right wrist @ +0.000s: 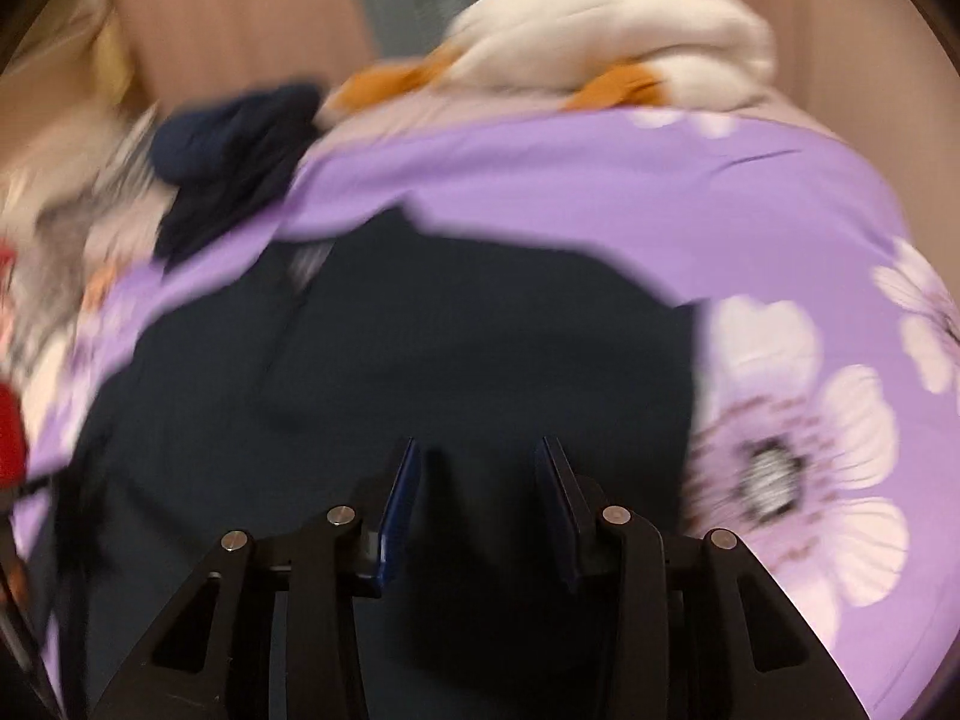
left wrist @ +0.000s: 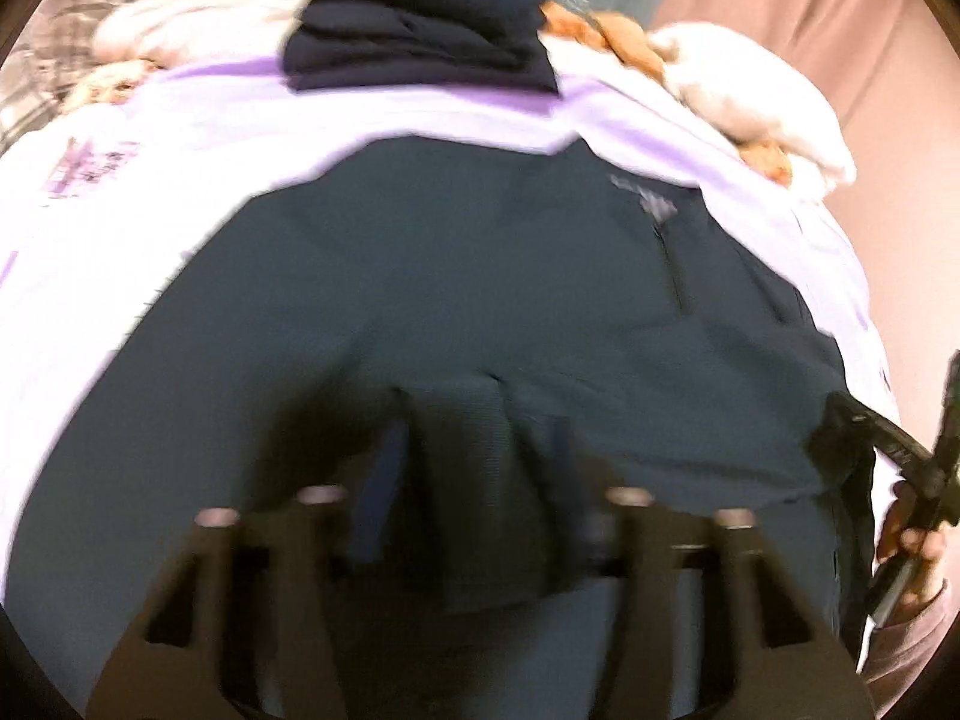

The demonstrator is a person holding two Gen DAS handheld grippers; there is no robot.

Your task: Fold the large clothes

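left gripper (left wrist: 474, 468): pinching a raised fold of the dark garment (left wrist: 480, 276) | right gripper (right wrist: 477, 480): fingers spread, nothing gripped, poised over the same cloth | garment: on the lilac floral sheet (right wrist: 600, 180) | advice: close right on an edge, then lift both evenly, cloth taut

One dark teal garment (left wrist: 480, 300), one folded navy garment (left wrist: 420, 18), one lilac floral sheet (right wrist: 600, 192), two grippers (right wrist: 477, 468)
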